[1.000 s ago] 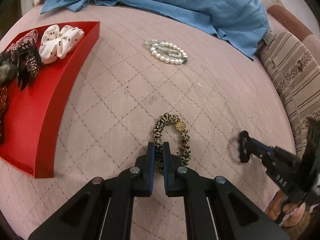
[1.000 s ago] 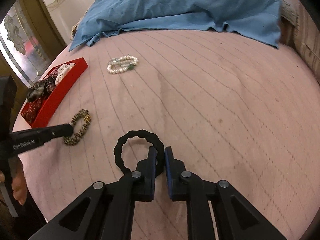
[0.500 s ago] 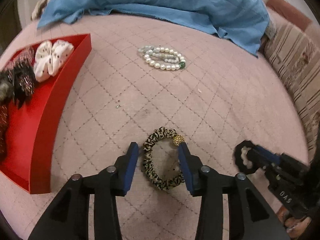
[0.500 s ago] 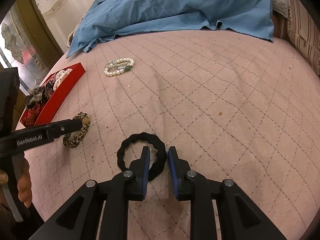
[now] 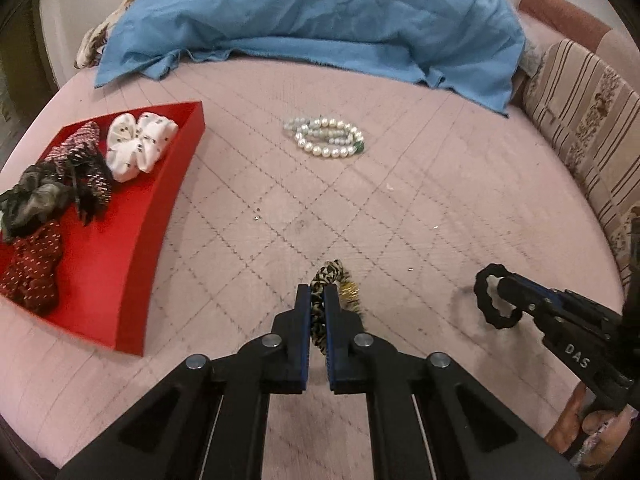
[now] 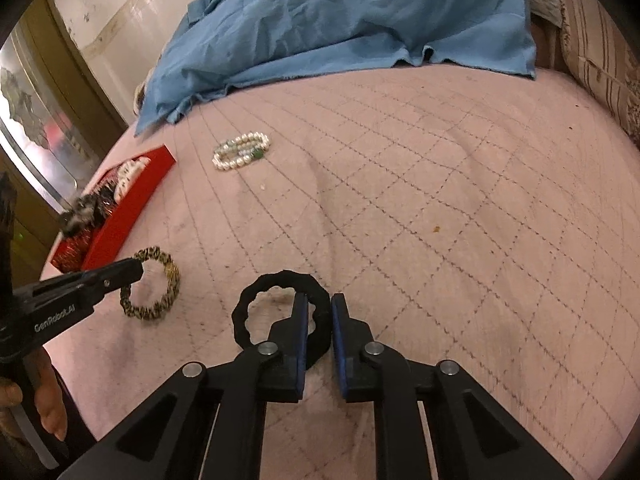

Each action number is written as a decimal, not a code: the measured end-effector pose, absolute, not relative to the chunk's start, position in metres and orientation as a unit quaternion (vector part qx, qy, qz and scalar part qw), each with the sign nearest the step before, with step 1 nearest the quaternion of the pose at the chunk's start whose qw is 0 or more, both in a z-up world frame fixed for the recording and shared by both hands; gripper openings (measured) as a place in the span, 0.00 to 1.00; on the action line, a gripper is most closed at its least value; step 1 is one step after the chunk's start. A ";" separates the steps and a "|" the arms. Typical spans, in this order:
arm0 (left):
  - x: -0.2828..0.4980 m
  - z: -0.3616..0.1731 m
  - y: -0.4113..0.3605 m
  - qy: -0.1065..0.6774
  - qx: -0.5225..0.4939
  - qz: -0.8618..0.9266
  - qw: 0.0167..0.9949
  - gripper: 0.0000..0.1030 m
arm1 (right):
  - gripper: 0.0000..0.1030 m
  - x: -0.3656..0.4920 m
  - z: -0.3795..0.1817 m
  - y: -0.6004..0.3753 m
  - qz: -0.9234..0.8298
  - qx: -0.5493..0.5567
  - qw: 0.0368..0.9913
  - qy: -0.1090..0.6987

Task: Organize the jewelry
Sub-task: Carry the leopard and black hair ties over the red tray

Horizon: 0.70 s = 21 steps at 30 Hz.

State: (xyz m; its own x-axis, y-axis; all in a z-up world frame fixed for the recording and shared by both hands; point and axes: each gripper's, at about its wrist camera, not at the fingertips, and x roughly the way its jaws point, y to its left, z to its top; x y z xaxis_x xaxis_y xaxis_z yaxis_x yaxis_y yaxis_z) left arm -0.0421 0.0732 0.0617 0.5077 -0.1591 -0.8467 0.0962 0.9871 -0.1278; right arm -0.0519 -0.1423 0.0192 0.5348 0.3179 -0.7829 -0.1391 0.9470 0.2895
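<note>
Half a second ago the left gripper [image 5: 319, 298] stood spread wide on either side of the leopard-print scrunchie [image 5: 328, 280]; its fingers have since closed and now pinch the scrunchie's band between the blue pads. In the left wrist view the scrunchie pokes out past the fingertips at 12 o'clock, its gold bead just to the right of them. The right gripper [image 6: 319, 307] has its fingers narrowed around the rim of the black scrunchie [image 6: 280, 280], which lies on the pink quilted bedcover [image 6: 440, 220]; a slim gap shows at the right pad, so I cannot tell whether the grip is firm. The red tray [image 5: 120, 240] sits at 9 o'clock in the left view, holding a white scrunchie [image 5: 138, 144] and several dark and red ones. The pearl bracelets [image 5: 326, 142] lie well ahead at 12 o'clock, near the edge of the blue cloth [image 5: 320, 20]. A striped cushion [image 5: 580, 120] is at 2 o'clock
</note>
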 end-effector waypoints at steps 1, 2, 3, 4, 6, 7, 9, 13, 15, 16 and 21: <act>-0.046 0.067 0.074 0.487 -0.036 -0.075 0.870 0.06 | 0.12 -0.055 0.023 -0.142 0.132 0.096 0.872 0.461; -0.049 0.070 0.075 0.483 -0.039 -0.076 0.871 0.06 | 0.12 -0.057 0.026 -0.141 0.133 0.096 0.874 0.458; -0.053 0.076 0.076 0.478 -0.040 -0.077 0.874 0.06 | 0.12 -0.059 0.029 -0.141 0.135 0.096 0.875 0.455; -0.057 0.081 0.077 0.473 -0.041 -0.077 0.877 0.06 | 0.12 -0.062 0.032 -0.139 0.136 0.097 0.876 0.452; -0.066 0.091 0.078 0.464 -0.036 -0.073 0.882 0.06 | 0.12 -0.067 0.038 -0.137 0.138 0.095 0.879 0.446; -0.068 0.095 0.078 0.459 -0.033 -0.070 0.885 0.06 | 0.12 -0.070 0.041 -0.135 0.139 0.093 0.880 0.444; -0.077 0.105 0.079 0.449 -0.029 -0.064 0.891 0.06 | 0.12 -0.075 0.047 -0.132 0.142 0.091 0.882 0.440; -0.091 0.119 0.082 0.431 -0.014 -0.044 0.901 0.06 | 0.12 -0.084 0.056 -0.128 0.145 0.088 0.885 0.433; -0.099 0.127 0.085 0.420 -0.011 -0.034 0.907 0.06 | 0.12 -0.088 0.060 -0.126 0.146 0.088 0.887 0.430; -0.102 0.130 0.087 0.414 -0.009 -0.029 0.910 0.06 | 0.12 -0.091 0.063 -0.125 0.146 0.088 0.887 0.428; -0.116 0.146 0.091 0.389 0.008 -0.011 0.921 0.06 | 0.12 -0.099 0.073 -0.118 0.151 0.084 0.891 0.421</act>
State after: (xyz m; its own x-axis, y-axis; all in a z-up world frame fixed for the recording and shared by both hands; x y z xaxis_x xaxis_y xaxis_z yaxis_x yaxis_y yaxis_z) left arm -0.1162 0.0915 0.1461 0.6975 -0.0138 -0.7165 0.0261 0.9996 0.0061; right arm -0.0992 -0.1179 0.0727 0.6005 0.3389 -0.7242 -0.1974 0.9405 0.2765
